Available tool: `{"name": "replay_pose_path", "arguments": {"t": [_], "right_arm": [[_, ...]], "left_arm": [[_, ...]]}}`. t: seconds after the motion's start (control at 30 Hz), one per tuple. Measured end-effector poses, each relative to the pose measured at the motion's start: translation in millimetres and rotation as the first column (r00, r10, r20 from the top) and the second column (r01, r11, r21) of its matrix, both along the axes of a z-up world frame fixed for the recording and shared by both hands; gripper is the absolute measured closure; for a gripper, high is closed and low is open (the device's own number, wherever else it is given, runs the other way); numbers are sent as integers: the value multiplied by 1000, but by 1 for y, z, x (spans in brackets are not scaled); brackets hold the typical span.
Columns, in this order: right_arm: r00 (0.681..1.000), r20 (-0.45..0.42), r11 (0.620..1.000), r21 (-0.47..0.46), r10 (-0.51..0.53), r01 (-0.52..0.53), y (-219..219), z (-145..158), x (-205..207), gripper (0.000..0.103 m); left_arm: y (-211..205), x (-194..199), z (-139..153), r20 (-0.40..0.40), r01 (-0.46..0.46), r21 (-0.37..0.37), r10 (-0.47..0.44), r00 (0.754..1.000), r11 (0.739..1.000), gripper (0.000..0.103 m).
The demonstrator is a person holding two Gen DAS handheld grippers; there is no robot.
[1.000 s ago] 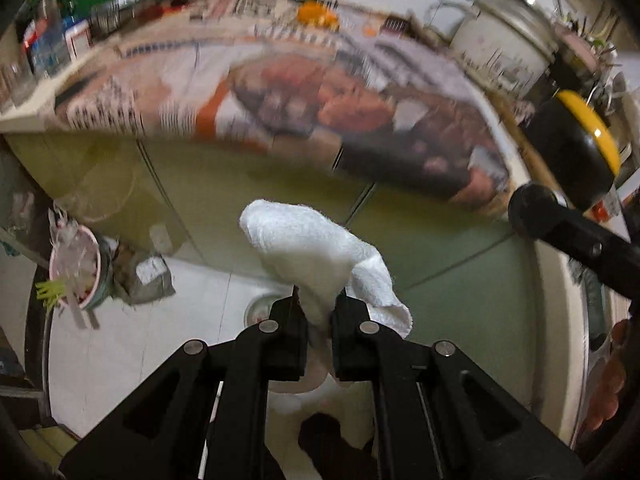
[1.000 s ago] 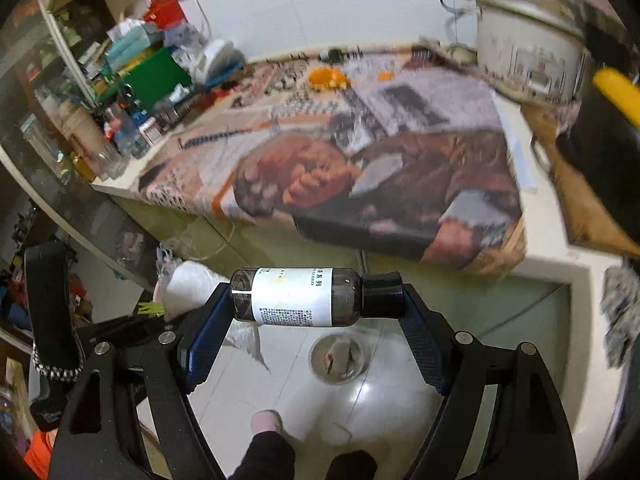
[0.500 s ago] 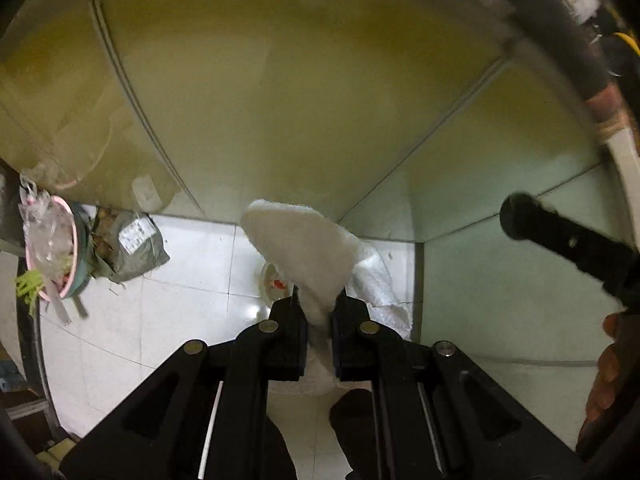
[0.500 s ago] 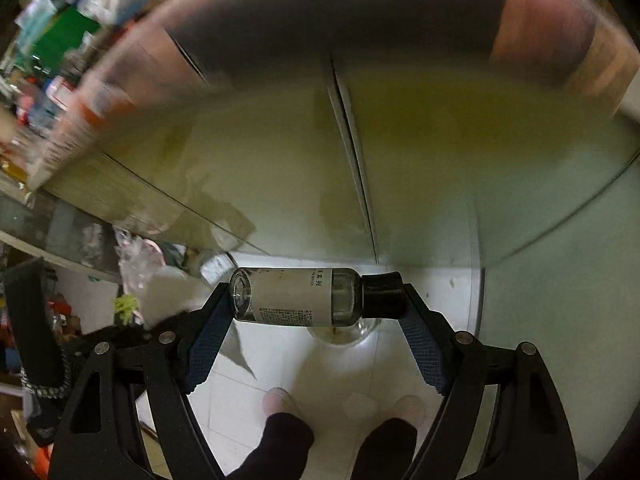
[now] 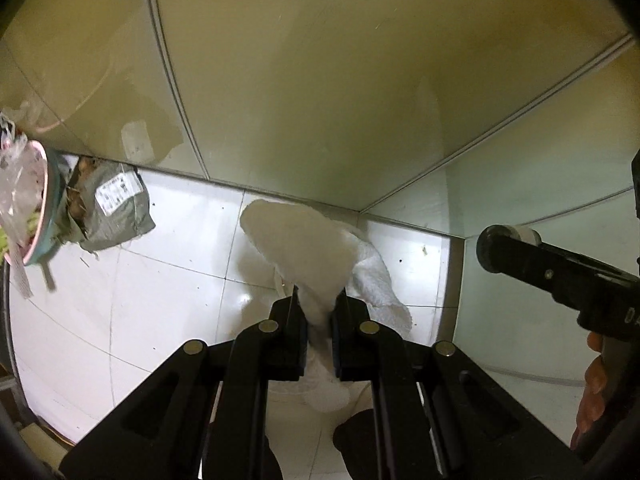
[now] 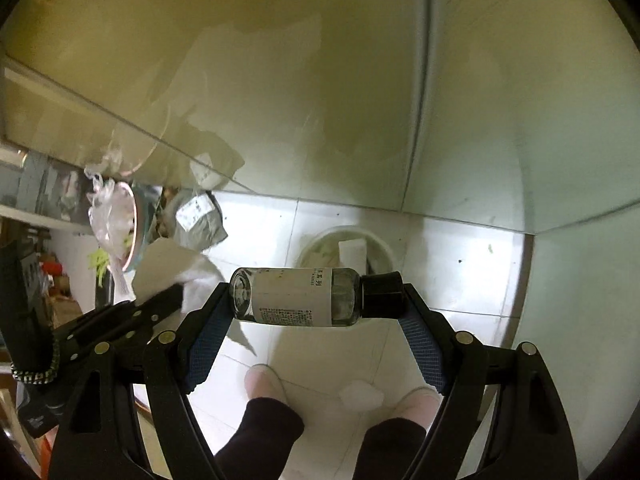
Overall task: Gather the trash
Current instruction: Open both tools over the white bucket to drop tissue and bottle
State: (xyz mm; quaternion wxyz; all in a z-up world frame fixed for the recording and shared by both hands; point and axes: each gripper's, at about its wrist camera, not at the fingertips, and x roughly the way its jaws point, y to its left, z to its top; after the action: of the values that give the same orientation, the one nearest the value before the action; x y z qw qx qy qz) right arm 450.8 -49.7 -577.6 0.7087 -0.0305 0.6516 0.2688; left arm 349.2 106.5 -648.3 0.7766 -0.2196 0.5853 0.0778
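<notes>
The floor tiles (image 6: 452, 264) are white and glossy, throwing back glare. The cabinet doors (image 5: 320, 80) look smooth with a dull sheen. The towel (image 5: 304, 256) is white, nubby terry cloth. The bottle (image 6: 296, 296) is clear, shiny plastic or glass with a matt paper label and a black plastic cap. The right gripper's pads (image 6: 208, 340) are blue and cross-hatched.
</notes>
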Motion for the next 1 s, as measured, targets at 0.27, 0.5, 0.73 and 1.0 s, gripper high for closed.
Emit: {"name": "replay_pose_path", "arguments": {"t": [0.27, 0.5, 0.73, 1.0], "right_arm": [[999, -12, 999, -12, 31, -31, 2, -6, -4, 24], [998, 27, 998, 18, 55, -55, 6, -7, -6, 24], [998, -45, 999, 25, 35, -34, 13, -32, -6, 22], [999, 47, 999, -42, 21, -19, 3, -14, -10, 22]], "left_arm": [[-8, 3, -14, -9, 8, -13, -8, 1000, 1000, 95], [-10, 4, -23, -16, 15, 6, -15, 1000, 1000, 95], [-4, -5, -25, -28, -8, 22, 8, 1000, 1000, 95], [-19, 5, -43, -32, 18, -30, -19, 999, 999, 88]]}}
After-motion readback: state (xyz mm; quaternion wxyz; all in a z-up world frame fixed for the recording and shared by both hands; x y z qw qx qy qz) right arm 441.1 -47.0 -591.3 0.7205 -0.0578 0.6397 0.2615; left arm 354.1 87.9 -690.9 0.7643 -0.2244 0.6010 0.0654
